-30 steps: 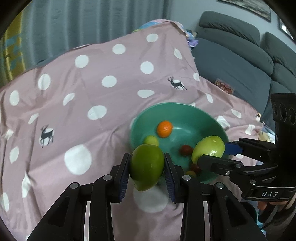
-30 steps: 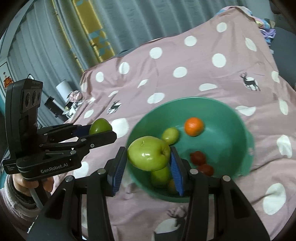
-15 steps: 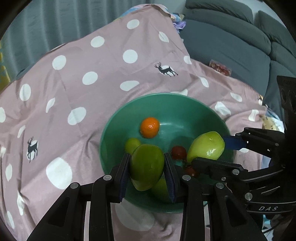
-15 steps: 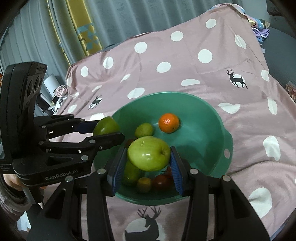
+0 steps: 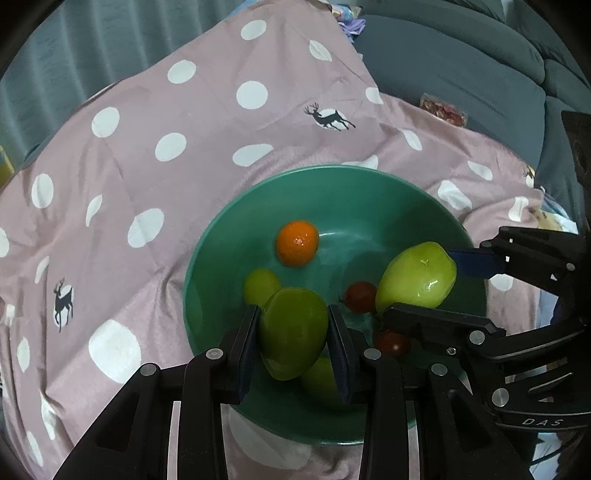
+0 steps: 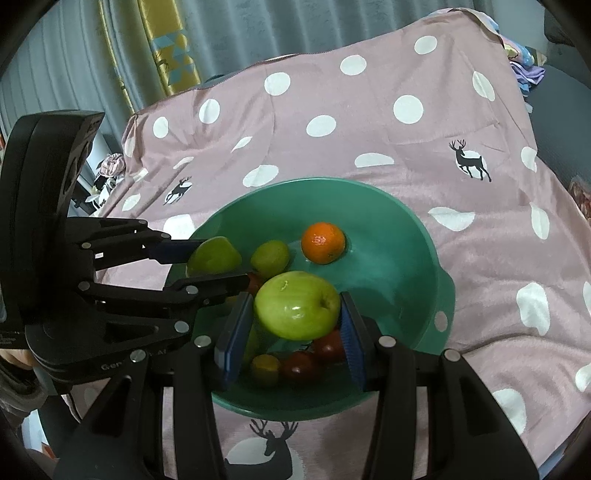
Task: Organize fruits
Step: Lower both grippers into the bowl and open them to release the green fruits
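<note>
Left gripper (image 5: 293,345): jaws clamped on dark green fruit (image 5: 293,338), over the bowl (image 5: 369,192).
Right gripper (image 6: 295,328): jaws clamped on green apple (image 6: 297,310), above the bowl.

Grey sofa (image 5: 461,66) — grey curtains (image 6: 258,26) behind.

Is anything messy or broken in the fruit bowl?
Nothing stands out. The green bowl sits upright on the spotted cloth, with the orange and small fruits inside. Each gripper holds a whole green apple over it. Nothing has spilled.
</note>
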{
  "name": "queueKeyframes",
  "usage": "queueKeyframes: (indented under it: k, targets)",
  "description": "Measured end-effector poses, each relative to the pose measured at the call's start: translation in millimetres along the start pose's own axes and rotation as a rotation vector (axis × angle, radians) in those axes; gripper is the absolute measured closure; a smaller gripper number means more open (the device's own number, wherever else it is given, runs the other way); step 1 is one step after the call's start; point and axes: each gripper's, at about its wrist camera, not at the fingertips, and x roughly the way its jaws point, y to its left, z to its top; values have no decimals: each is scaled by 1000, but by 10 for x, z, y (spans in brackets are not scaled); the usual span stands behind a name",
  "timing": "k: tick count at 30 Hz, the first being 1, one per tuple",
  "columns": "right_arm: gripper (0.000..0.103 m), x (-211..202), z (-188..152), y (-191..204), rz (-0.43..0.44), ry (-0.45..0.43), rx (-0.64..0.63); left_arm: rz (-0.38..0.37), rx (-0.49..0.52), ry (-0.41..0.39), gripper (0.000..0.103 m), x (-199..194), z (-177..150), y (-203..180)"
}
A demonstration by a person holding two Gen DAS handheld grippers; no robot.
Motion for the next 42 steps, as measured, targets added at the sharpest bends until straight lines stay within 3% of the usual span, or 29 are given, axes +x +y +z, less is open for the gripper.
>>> queueKeyframes:
  k: [42]
  targets:
    - [56, 105, 53, -1, -40, 80, -50, 32, 38, 100, 67, 196, 7, -35]
